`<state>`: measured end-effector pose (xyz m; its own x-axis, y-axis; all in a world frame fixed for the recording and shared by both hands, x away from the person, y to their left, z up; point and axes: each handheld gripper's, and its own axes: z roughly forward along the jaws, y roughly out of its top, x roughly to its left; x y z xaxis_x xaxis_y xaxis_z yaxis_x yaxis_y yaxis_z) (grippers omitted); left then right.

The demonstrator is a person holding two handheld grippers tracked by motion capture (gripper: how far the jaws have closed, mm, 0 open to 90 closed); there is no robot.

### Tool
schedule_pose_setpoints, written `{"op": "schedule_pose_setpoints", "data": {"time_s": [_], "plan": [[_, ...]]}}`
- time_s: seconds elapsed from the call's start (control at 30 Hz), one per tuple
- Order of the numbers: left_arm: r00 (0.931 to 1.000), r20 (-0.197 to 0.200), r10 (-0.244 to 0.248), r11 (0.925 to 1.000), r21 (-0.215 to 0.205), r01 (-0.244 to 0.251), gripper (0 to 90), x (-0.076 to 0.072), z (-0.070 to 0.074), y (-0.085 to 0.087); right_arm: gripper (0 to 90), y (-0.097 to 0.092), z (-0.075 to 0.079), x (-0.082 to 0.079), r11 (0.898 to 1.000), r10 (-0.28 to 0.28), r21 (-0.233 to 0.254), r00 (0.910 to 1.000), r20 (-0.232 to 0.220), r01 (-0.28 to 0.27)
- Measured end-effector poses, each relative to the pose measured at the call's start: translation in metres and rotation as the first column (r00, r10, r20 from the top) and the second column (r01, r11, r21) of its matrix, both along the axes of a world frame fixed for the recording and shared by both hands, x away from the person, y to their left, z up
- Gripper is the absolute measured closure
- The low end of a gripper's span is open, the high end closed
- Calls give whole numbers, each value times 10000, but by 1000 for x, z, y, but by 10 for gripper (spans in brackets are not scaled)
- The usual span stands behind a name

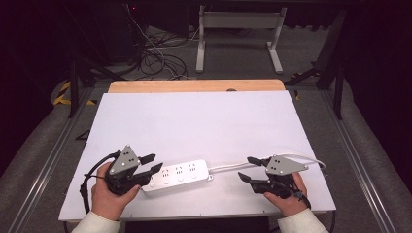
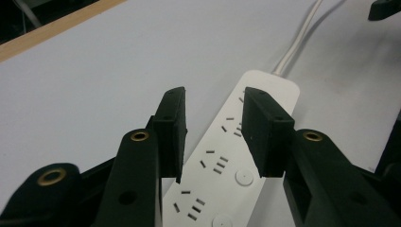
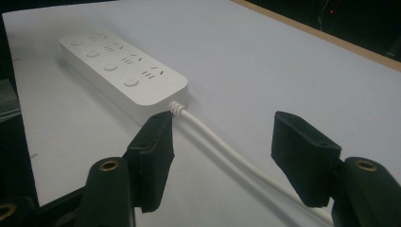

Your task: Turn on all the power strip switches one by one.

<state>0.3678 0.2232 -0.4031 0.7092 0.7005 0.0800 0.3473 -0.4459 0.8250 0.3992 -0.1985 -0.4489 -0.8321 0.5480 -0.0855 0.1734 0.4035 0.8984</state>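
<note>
left claw (image 2: pixel 213 135): part-open over power strip (image 2: pixel 227 161); right claw (image 3: pixel 231 156): wide astride cable (image 3: pixel 227 149)

Table: white sheet (image 1: pixel 204 121) over wooden top (image 1: pixel 194 86) | Floor: grey carpet (image 1: pixel 369 160), tangled cables (image 1: pixel 155 58) | Beyond: white desk frame (image 1: pixel 238 34) | Surroundings: dark, table lit

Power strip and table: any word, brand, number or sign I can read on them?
None. The white power strip shows socket slots and round buttons but no print that can be read in any view. Its cable and the white table bear no marks either.
</note>
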Motion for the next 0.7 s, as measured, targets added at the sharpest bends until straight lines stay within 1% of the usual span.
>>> {"op": "schedule_pose_setpoints", "data": {"time_s": [0.1, 0.13, 0.17, 0.2, 0.23, 0.27, 0.3, 0.37, 0.4, 0.43, 0.47, 0.5, 0.53, 0.57, 0.6, 0.63, 0.67, 0.7], "plan": [[9999, -68, -127, 9999, 6, 127, 623, -1, 1, 0, 402, 0, 0, 0, 10000, 2, 7, 10000, -20, -2], [9999, 2, -124, 9999, 22, 124, 631, -2, 1, 0, 403, 0, 0, 0, 10000, 12, 1, 10000, -20, -12], [9999, -72, -143, 9999, 41, 144, 629, -2, 1, 0, 403, 0, 0, 0, 10000, 23, -10, 10000, -28, -23], [9997, -246, -78, 9999, 150, 81, 607, -1, 1, 0, 404, 0, 0, 0, 10000, 25, -10, 10000, -24, -25], [9997, -246, -78, 9999, 150, 81, 577, -1, 1, 0, 404, 0, 0, 0, 10000, 23, 0, 10000, -22, -23], [9994, -333, -105, 9999, 112, 109, 569, 0, 1, 1, 405, 0, 0, 0, 10000, 31, -4, 10000, -40, -31], [9994, -333, -105, 9999, 112, 109, 578, 0, 1, 1, 405, 0, 0, 0, 10000, 31, -4, 10000, -40, -31], [9977, -588, -326, 9989, 311, 345, 595, 1, 0, 1, 406, 1, -1, 0, 10000, 32, -56, 9999, -126, -33], [9977, -588, -326, 9989, 311, 345, 604, 1, 0, 1, 406, 1, -1, 0, 10000, 44, -54, 9999, -132, -45], [9969, -676, -405, 9986, 324, 428, 624, 2, 0, 1, 406, 1, -1, 0, 10000, 54, -49, 9999, -140, -55], [9965, -674, -498, 9975, 462, 530, 624, 2, 0, 1, 406, 1, -1, 0, 10000, 54, -49, 9999, -140, -55], [9953, -791, -551, 9970, 490, 591, 643, 2, 1, 1, 406, 1, -1, 0, 10000, 70, -46, 9999, -129, -70], [9925, -1037, -640, 9964, 485, 694, 647, 3, 0, 0, 406, 1, -1, 0, 10000, 80, -43, 9999, -142, -80], [9924, -1043, -660, 9954, 617, 727, 647, 3, 0, 0, 406, 1, -1, 0, 10000, 80, -43, 9999, -142, -80], [9915, -1154, -608, 9952, 695, 692, 637, 3, 0, 0, 407, 2, -1, 0, 9999, 102, -44, 9998, -164, -103], [9892, -1349, -577, 9938, 867, 697, 638, 4, -1, 0, 407, 2, -2, 0, 9999, 119, -63, 9998, -169, -120], [9854, -1537, -736, 9922, 885, 879, 677, 5, -1, 0, 407, 2, -1, 0, 9999, 121, -75, 9997, -189, -123], [9854, -1537, -736, 9922, 885, 879, 700, 5, -1, 0, 408, 2, -1, 0, 9999, 128, -76, 9997, -195, -130]]}}
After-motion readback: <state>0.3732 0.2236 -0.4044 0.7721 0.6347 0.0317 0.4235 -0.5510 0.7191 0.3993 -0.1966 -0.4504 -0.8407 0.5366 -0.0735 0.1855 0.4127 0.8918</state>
